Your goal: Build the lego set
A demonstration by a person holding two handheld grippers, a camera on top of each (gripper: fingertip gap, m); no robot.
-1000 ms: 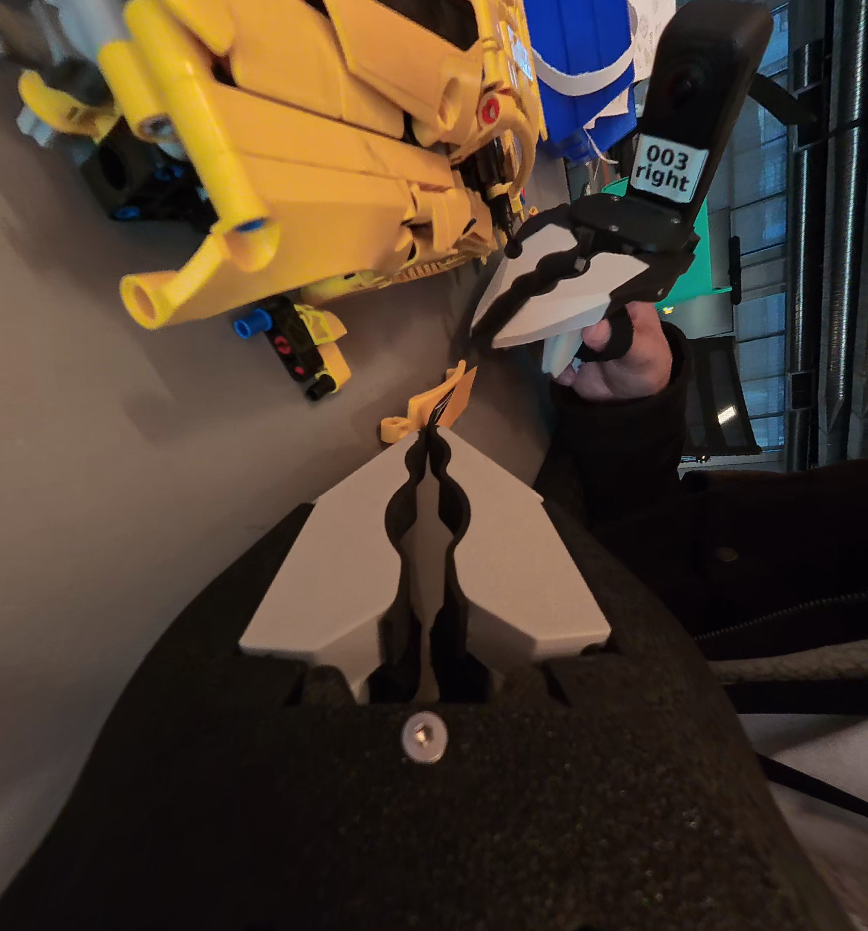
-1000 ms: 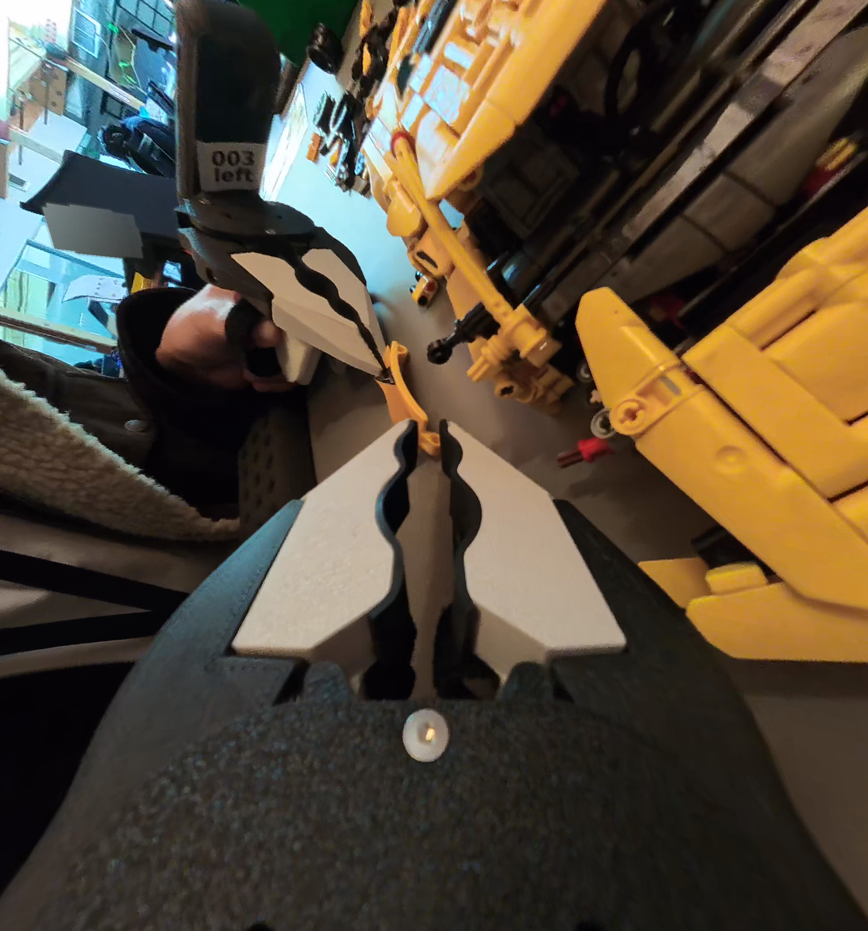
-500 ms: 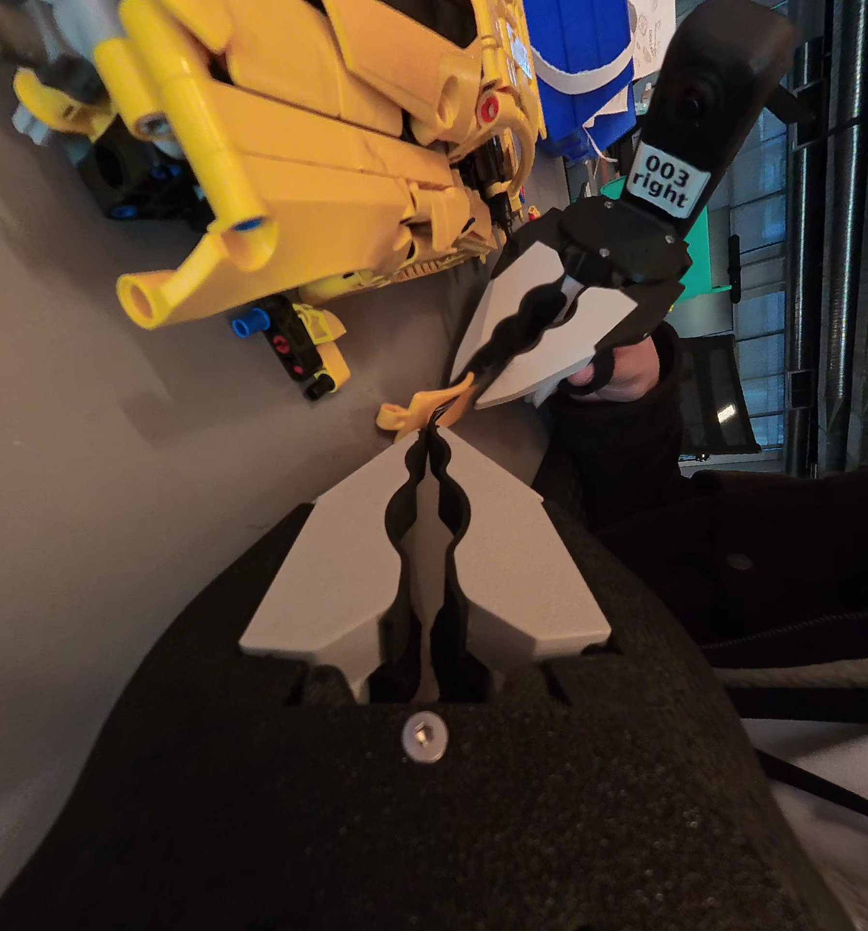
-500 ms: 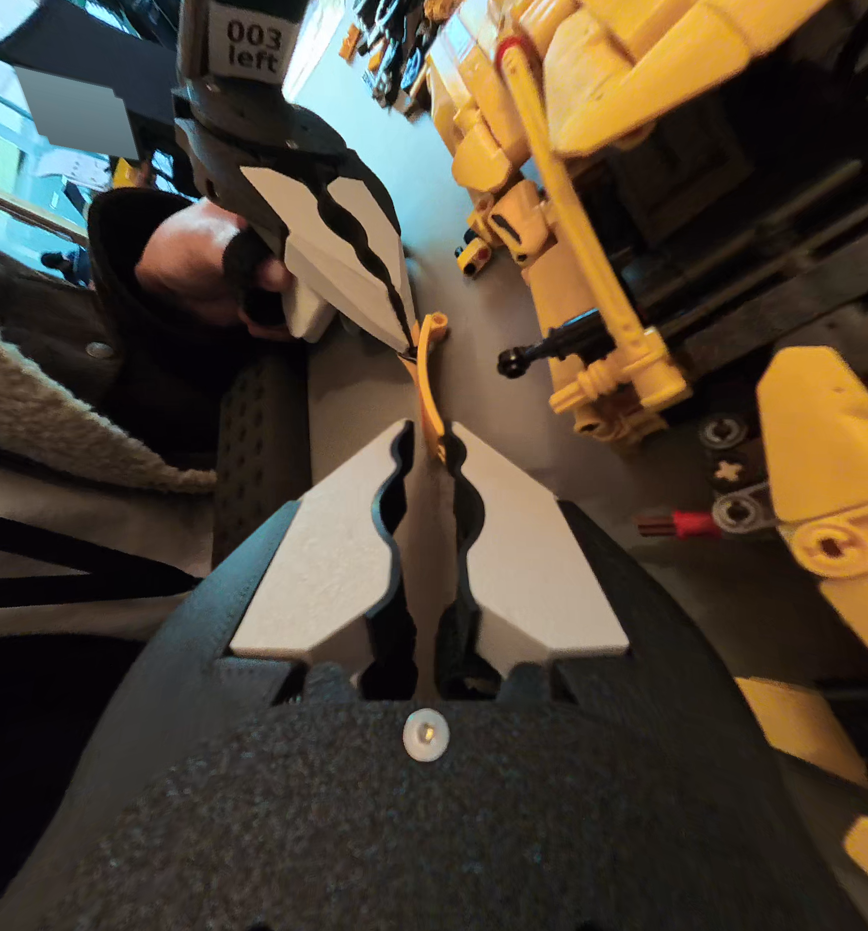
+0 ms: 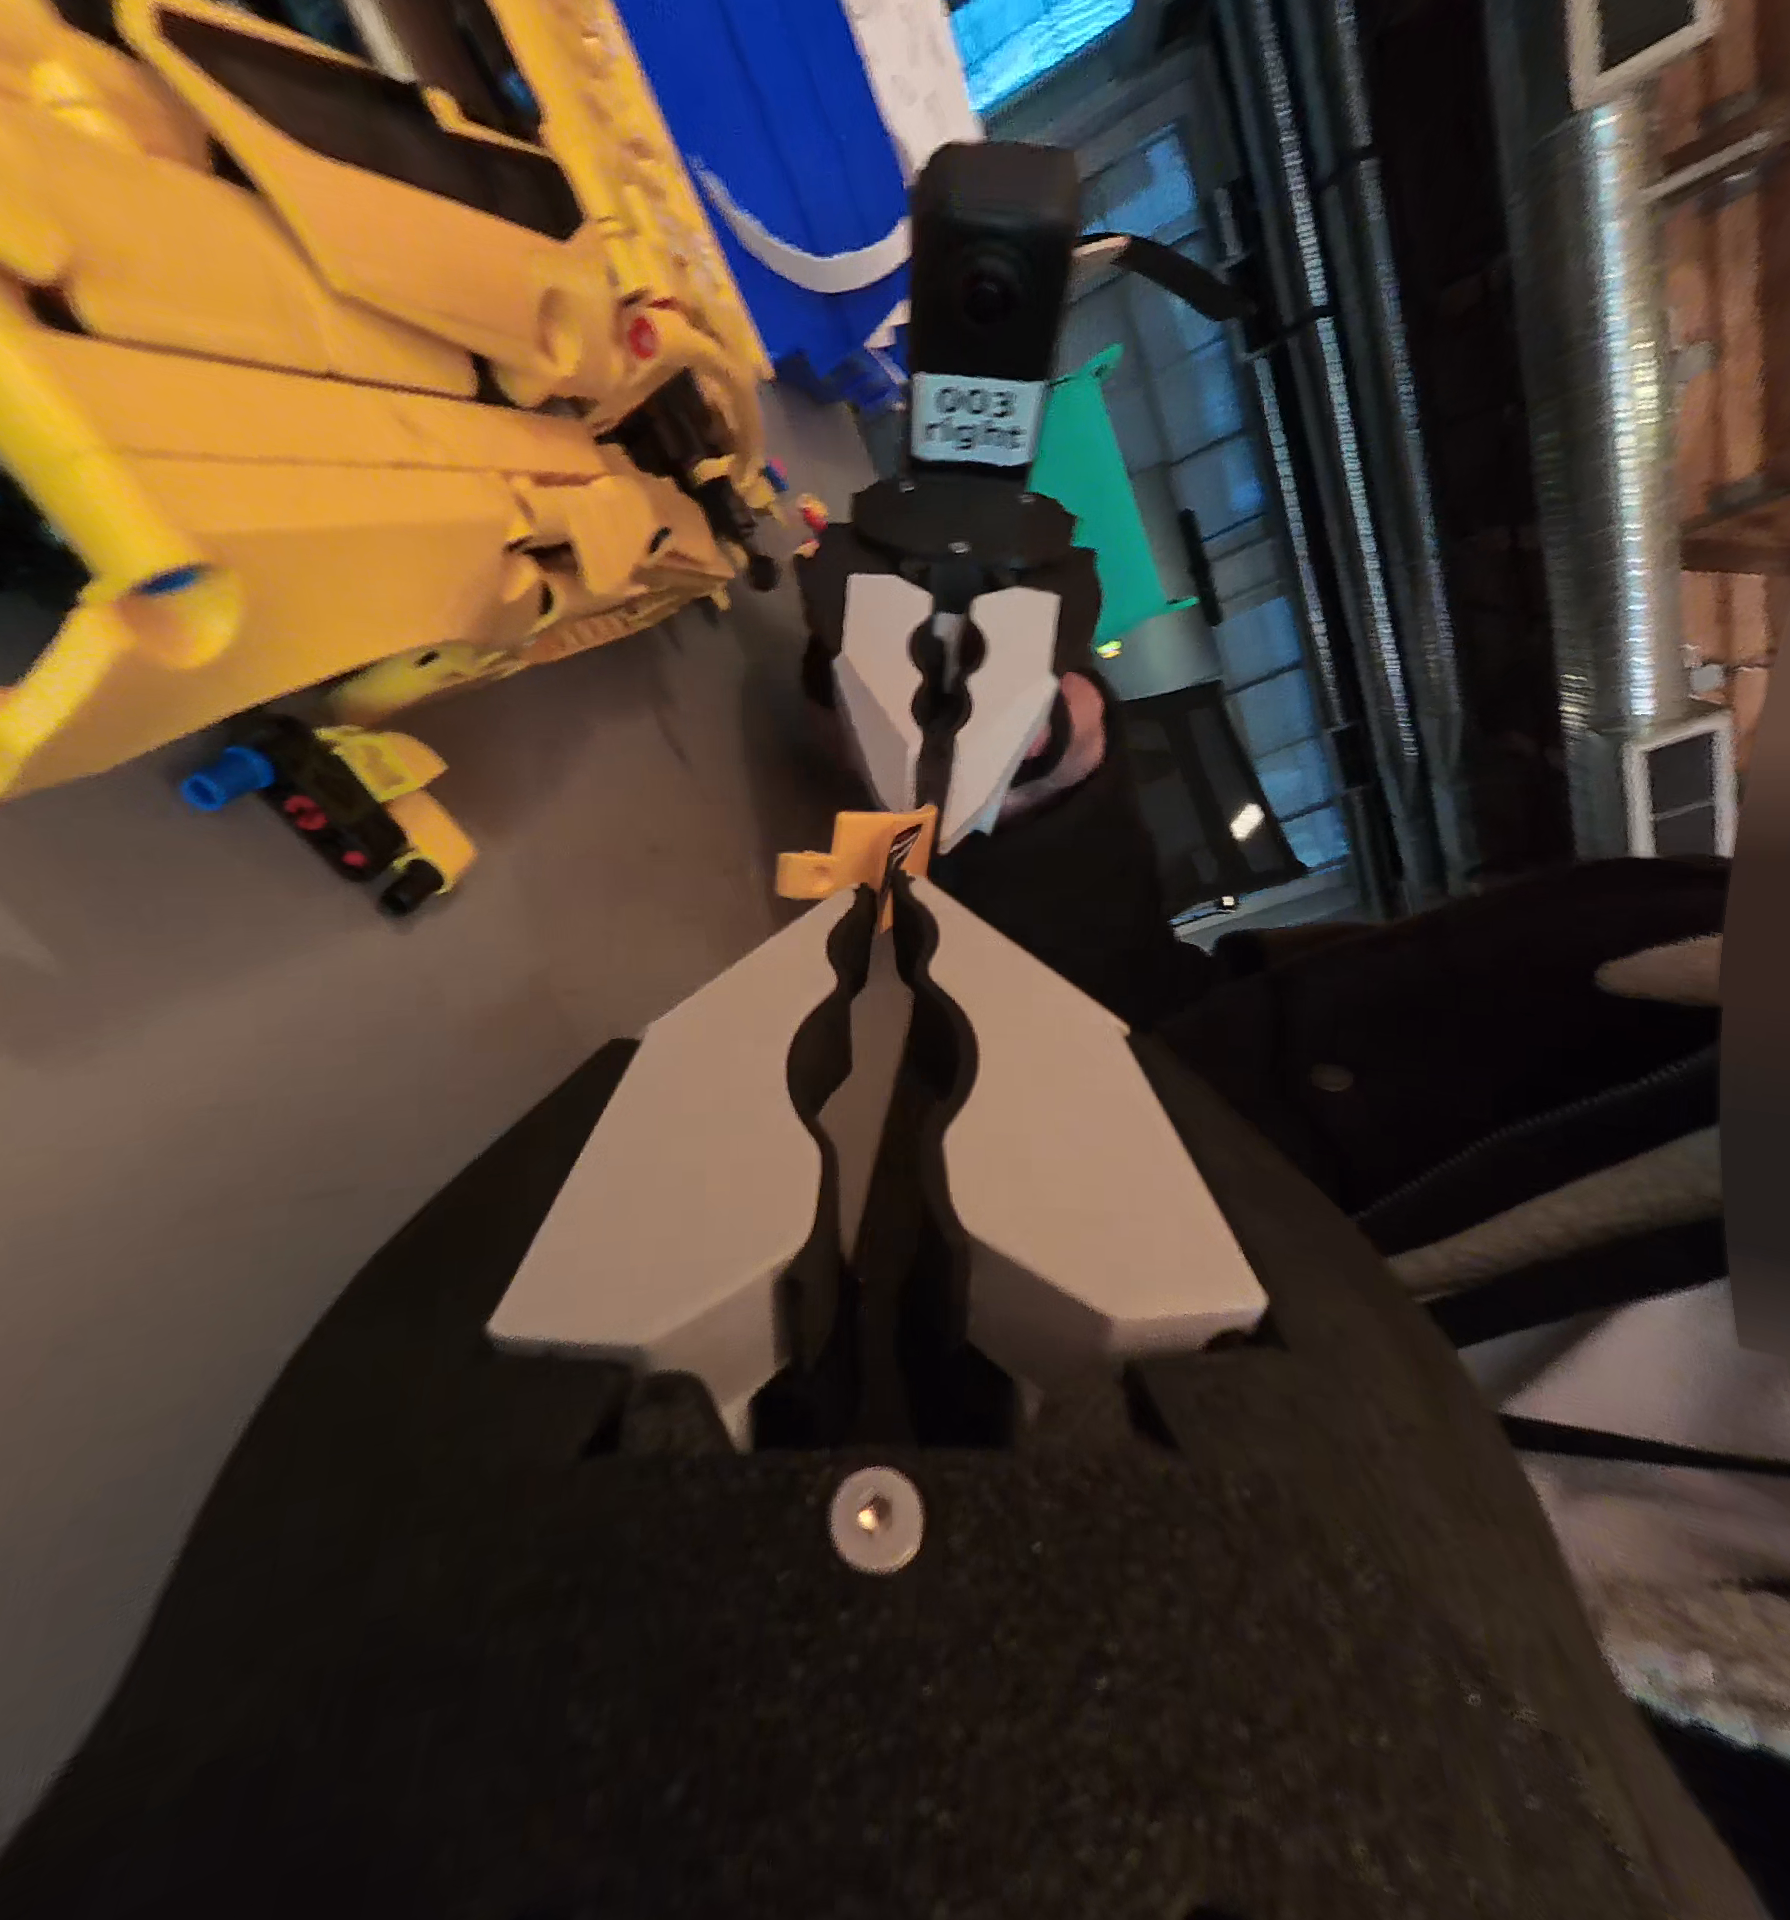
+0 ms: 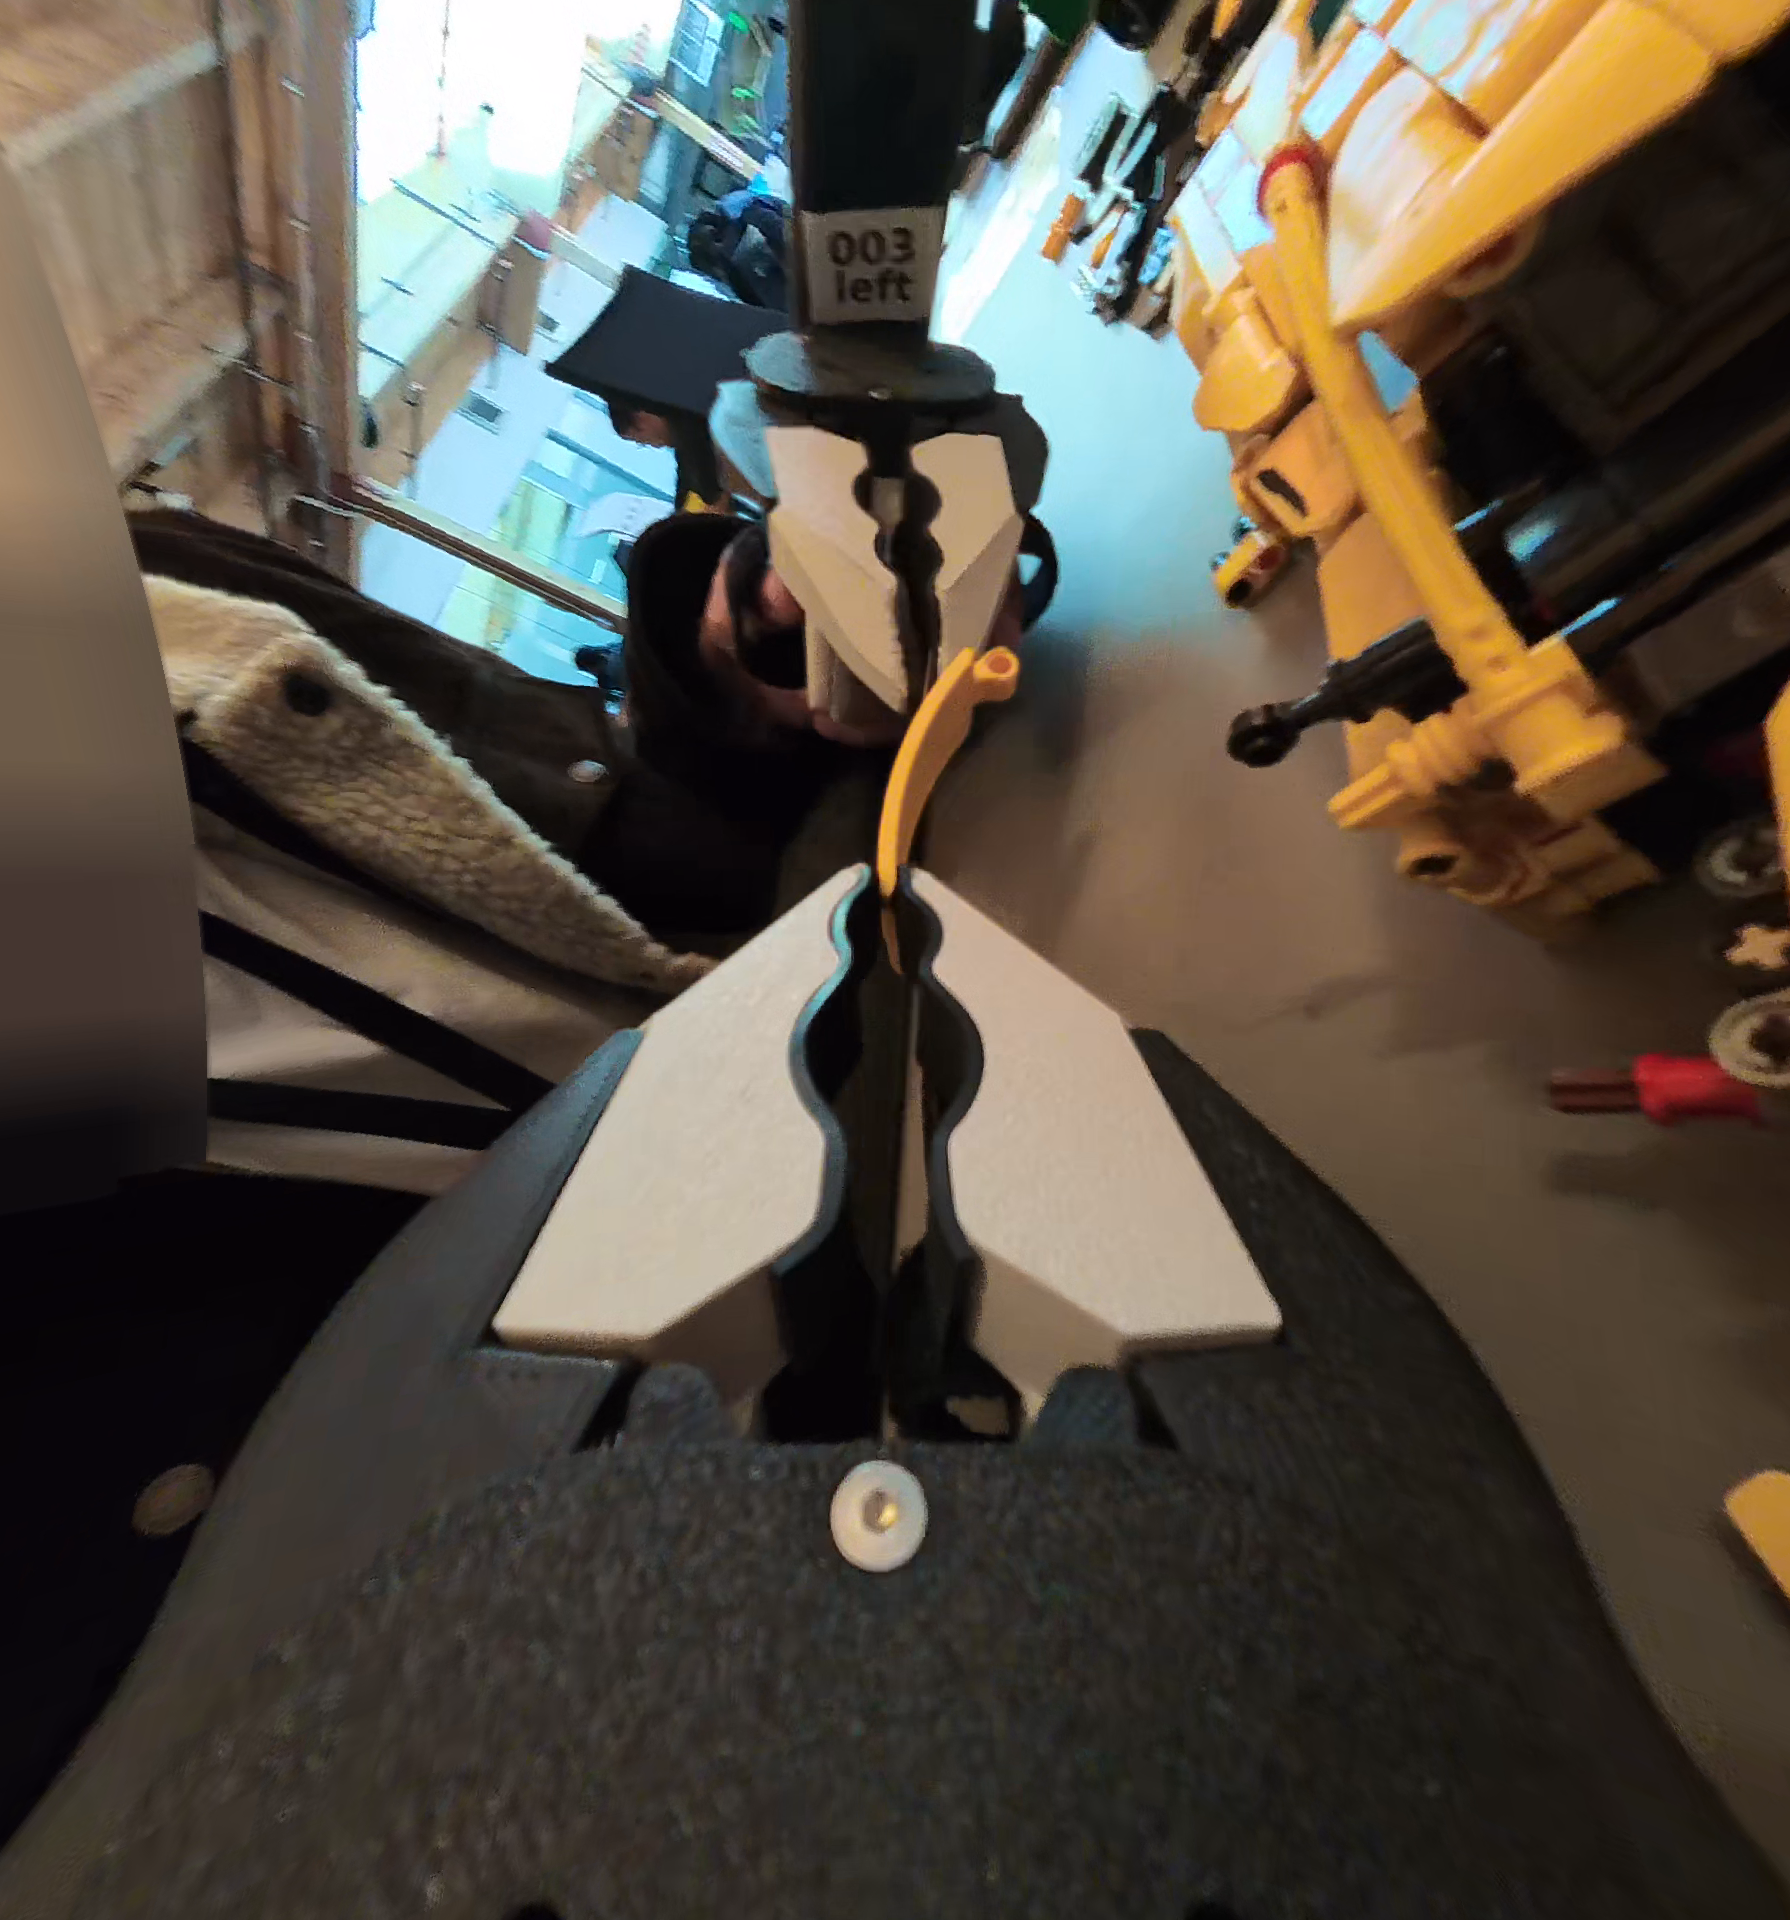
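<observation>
A small curved yellow-orange lego panel [image 5: 855, 844] with a pin hole at one end hangs in the air between my two grippers. My left gripper [image 5: 891, 883] is shut on one end of it. My right gripper [image 6: 896, 883] is shut on the other end; from this side the panel [image 6: 922, 769] shows edge-on as a thin arc. The grippers face each other tip to tip above the grey table [image 5: 247, 1143]. The right gripper [image 5: 927, 805] shows in the left wrist view, the left gripper [image 6: 927, 665] in the right wrist view.
The large yellow lego machine [image 5: 299, 468] lies on the table beside the grippers; it also shows in the right wrist view [image 6: 1493, 416]. A small black and yellow assembly with a blue pin [image 5: 340, 810], a red pin [image 6: 1680, 1086] and grey wheels [image 6: 1774, 1039] lie loose. A blue bin [image 5: 797, 177] stands behind. The gap from one gripper's tips to the other's is roughly 4 cm.
My right gripper opened, swung round to face the left gripper head-on, and shut on the free end of the panel. My left gripper kept its hold throughout.
</observation>
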